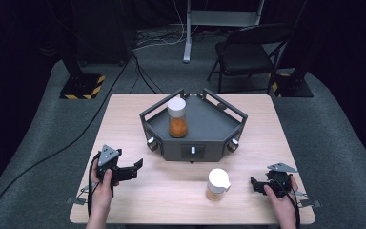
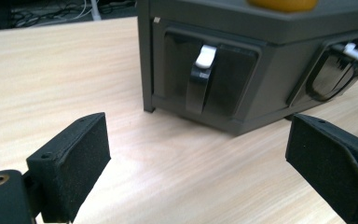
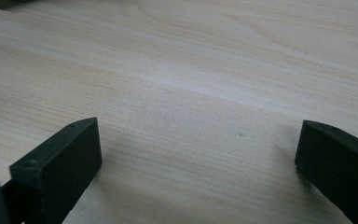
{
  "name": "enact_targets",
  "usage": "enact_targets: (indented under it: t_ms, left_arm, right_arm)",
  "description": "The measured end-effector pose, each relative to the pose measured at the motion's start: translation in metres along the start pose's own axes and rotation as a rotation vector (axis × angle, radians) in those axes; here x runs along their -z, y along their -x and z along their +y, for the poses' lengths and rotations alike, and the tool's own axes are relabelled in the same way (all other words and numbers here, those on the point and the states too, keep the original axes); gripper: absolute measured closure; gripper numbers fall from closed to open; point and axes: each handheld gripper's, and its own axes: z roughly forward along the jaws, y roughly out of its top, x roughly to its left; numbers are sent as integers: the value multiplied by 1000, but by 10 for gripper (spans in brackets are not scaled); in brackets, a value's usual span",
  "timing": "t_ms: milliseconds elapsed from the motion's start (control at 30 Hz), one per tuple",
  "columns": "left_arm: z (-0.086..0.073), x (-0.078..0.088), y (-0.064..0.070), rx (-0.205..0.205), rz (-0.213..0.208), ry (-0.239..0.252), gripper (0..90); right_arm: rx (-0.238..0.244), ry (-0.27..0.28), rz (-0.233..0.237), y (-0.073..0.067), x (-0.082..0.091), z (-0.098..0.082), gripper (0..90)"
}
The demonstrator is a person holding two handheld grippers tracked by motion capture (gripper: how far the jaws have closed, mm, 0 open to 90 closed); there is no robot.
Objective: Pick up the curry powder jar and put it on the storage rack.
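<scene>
At the near left of the counter (image 1: 124, 119), the left hand-held gripper (image 1: 132, 169) hovers with jaws spread wide and nothing between them, pointed at the grey hexagonal tray stand (image 1: 219, 125), whose front latch (image 2: 204, 70) faces it. The right hand-held gripper (image 1: 256, 185) sits low at the near right, jaws likewise apart over bare wood. Between the two stands a white-capped jar (image 1: 217, 184) of orange contents; a second jar (image 1: 177, 117) stands on the tray. Beyond the pale wooden counter lie grey carpet, cables and a black chair (image 1: 248, 52).
</scene>
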Motion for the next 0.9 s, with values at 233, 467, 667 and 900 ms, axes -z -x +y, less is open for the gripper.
enact_targets:
  t_ms: [233, 467, 667, 900]
  left_arm:
    - [-14, 4, -6, -7, -5, -1, 60]
    - [-31, 2, -11, 8, 6, -31, 60]
    - [-43, -6, -18, 25, -10, -50, 60]
    - [-45, -20, -16, 10, 29, -140, 61]
  right_arm:
    - [0, 0, 0, 0, 0, 0, 0]
    - [0, 0, 0, 0, 0, 0, 0]
    - [0, 0, 0, 0, 0, 0, 0]
    - [1, 0, 0, 0, 0, 0, 0]
